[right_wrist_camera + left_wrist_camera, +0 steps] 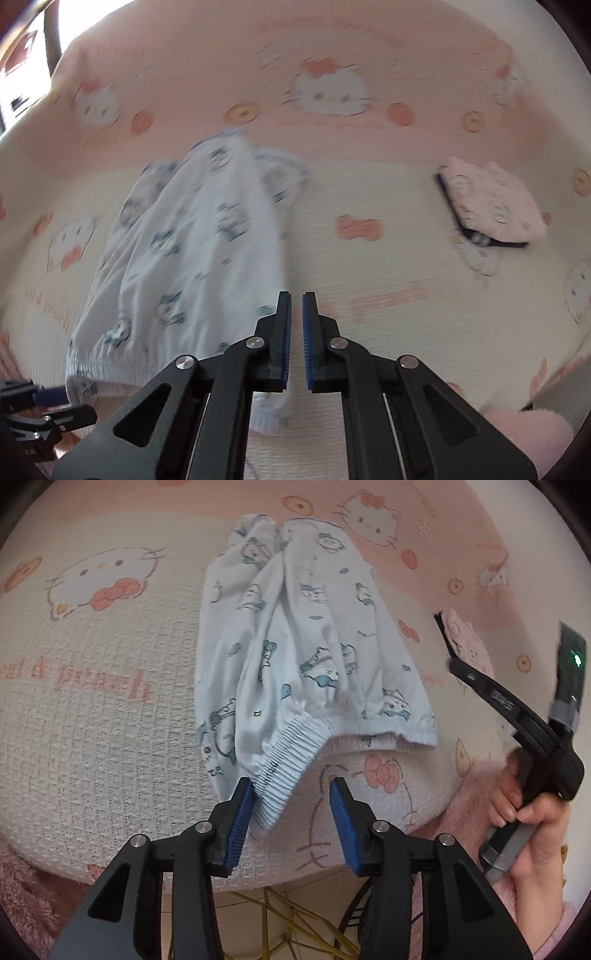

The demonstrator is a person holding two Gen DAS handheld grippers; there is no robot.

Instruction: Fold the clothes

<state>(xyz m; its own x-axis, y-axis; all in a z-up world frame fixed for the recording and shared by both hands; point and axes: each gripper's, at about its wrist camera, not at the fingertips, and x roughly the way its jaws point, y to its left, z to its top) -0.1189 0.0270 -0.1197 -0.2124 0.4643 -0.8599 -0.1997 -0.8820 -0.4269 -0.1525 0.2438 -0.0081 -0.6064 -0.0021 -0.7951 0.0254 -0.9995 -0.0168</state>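
The left tongs (291, 808) stand released, with the waistband (284, 764) of the white trousers (295, 646) lying loose between the pads. The right tongs (294, 339) are clenched on nothing, just beside the cloth. The trousers lie on the pink blanket (110, 701). Closing carelessly may catch only one layer, so the fold may come out crooked.
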